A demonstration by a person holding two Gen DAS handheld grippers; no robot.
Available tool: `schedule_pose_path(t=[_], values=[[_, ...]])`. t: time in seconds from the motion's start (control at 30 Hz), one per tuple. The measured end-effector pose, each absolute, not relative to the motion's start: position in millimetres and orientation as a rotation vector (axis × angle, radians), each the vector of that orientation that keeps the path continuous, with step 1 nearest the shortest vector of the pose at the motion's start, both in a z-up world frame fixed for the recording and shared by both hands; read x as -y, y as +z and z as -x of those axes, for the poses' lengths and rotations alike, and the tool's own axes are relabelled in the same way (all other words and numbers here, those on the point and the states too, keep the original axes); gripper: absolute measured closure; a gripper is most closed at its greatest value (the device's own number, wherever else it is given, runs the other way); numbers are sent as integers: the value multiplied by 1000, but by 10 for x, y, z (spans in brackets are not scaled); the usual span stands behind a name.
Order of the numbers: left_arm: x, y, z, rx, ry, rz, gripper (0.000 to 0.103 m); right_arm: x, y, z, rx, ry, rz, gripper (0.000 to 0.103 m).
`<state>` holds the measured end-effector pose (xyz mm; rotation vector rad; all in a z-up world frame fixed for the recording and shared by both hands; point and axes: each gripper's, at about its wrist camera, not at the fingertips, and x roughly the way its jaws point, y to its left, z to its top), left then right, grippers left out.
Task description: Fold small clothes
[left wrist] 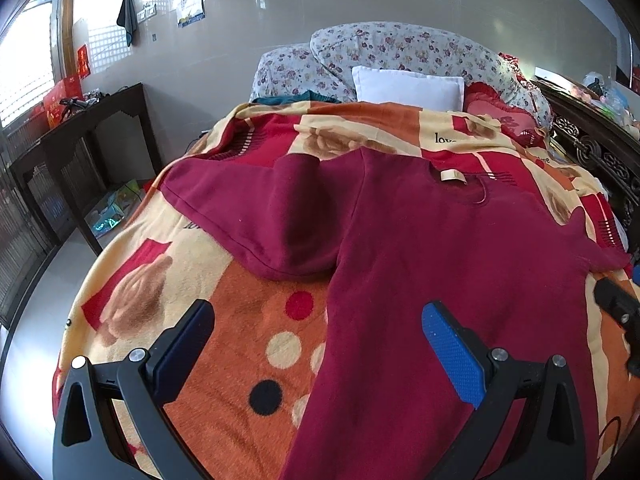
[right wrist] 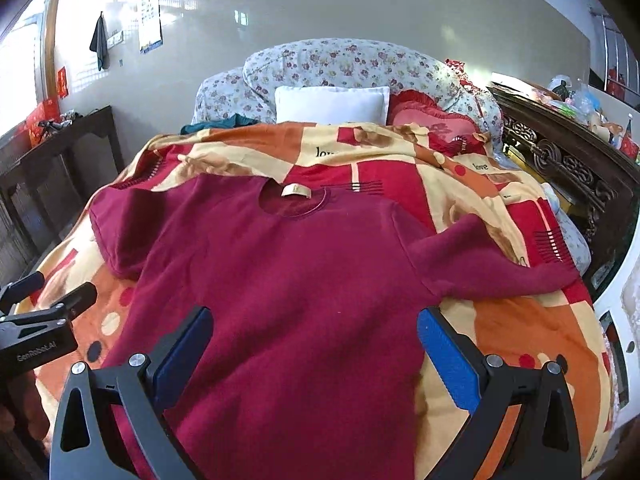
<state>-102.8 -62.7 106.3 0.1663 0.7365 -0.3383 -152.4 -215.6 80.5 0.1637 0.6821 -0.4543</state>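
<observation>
A maroon long-sleeved top [right wrist: 288, 280] lies flat on the patterned blanket [right wrist: 512, 320], collar with a beige label [right wrist: 296, 191] towards the pillows. Its left sleeve [left wrist: 256, 216] is bunched beside the body, and its right sleeve [right wrist: 492, 268] spreads out to the right. My left gripper [left wrist: 318, 328] is open and empty above the top's left edge [left wrist: 440, 280]. My right gripper [right wrist: 314, 332] is open and empty above the lower body of the top. The left gripper also shows at the left edge of the right wrist view [right wrist: 48, 296].
A white pillow [right wrist: 332, 106], a red cushion [right wrist: 432, 120] and a floral quilt [right wrist: 352, 64] lie at the head of the bed. A dark wooden table [left wrist: 80, 136] stands on the left. A carved dark wood bed frame [right wrist: 560, 152] runs along the right.
</observation>
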Motion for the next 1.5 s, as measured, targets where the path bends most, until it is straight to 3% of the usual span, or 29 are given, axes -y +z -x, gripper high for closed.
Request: schedule_pose_path(t=[0.77,1.5], values=[[837,735,783,-792,-351,-188,0,2258,359,1174,-761,-450,-183,0],[462,676,196,-840,-316,-109,0,2288,200,929,-792,-419,-202,0]])
